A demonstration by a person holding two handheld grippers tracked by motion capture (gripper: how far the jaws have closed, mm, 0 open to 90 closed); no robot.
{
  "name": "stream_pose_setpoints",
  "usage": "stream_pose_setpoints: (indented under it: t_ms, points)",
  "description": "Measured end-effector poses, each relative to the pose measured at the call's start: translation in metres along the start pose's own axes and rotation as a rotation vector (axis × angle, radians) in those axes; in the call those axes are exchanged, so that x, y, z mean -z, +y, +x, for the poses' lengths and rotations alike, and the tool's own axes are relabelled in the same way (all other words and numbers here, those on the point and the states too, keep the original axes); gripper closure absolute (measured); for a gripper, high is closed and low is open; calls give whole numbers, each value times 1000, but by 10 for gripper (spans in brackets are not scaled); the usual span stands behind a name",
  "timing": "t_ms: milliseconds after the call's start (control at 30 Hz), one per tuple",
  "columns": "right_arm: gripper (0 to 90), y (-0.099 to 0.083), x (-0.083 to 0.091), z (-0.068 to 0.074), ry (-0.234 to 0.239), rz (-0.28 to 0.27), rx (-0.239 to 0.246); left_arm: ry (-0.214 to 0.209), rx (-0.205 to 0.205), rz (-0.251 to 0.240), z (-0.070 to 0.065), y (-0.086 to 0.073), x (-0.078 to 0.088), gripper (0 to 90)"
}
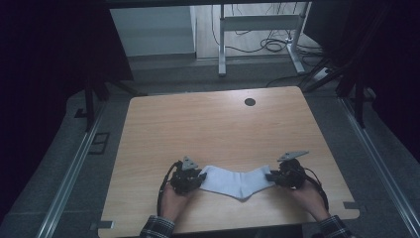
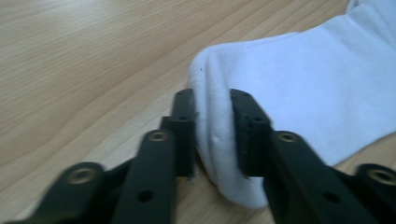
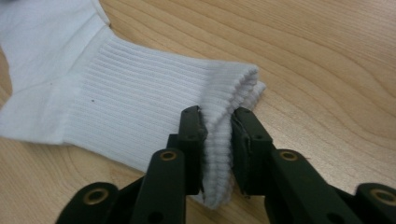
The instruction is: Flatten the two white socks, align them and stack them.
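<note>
A white sock (image 1: 236, 180) lies stretched across the near part of the wooden table (image 1: 213, 126). My left gripper (image 1: 199, 176) is shut on its toe end; in the left gripper view the jaws pinch the rounded toe (image 2: 212, 135) between them. My right gripper (image 1: 271, 176) is shut on the ribbed cuff; in the right gripper view the cuff's edge (image 3: 217, 140) is squeezed between the two black jaws. The sock (image 3: 93, 93) bends at the heel between the two grippers and rests flat on the wood.
A dark round hole (image 1: 250, 102) sits near the table's far edge. Beyond the table stands a metal desk frame (image 1: 260, 29) with cables on the floor. Rails run along both sides of the table.
</note>
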State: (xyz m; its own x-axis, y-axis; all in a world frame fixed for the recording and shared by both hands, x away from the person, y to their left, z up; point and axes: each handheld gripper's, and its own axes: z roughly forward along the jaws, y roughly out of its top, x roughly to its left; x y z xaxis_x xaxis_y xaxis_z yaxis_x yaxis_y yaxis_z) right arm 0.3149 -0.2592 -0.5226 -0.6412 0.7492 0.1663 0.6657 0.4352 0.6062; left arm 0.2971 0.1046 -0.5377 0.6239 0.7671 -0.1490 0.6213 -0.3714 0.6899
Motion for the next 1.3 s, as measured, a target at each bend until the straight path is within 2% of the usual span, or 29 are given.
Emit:
stream_pose_setpoints:
  t_ms: [100,200,333,500,700,900,1133,1200,1267,1300]
  points:
    - [763,0,0,2,-9,-4,10,2,-4,7,0,0,2,814]
    - [771,2,1,4,-17,-5,24,23,-16,10,0,-1,6,819]
    - [772,9,0,8,-20,-21,42,47,-11,-4,5,0,15,819]
    - [772,30,-4,11,-13,-58,56,76,10,-25,20,11,29,818]
    - [771,64,-15,9,-23,-91,60,136,6,-34,41,37,38,814]
    - [768,88,-35,0,-43,-78,49,173,20,5,63,54,21,811]
    - [734,88,-63,-10,-67,-29,32,196,48,72,76,48,-8,795]
    - [702,86,-66,-13,-68,-36,28,223,44,76,77,45,-12,742]
    - [647,84,-66,-17,-58,-47,3,255,47,70,78,44,-14,618]
    - [621,84,-66,-18,-61,-45,-2,275,61,65,78,44,-14,563]
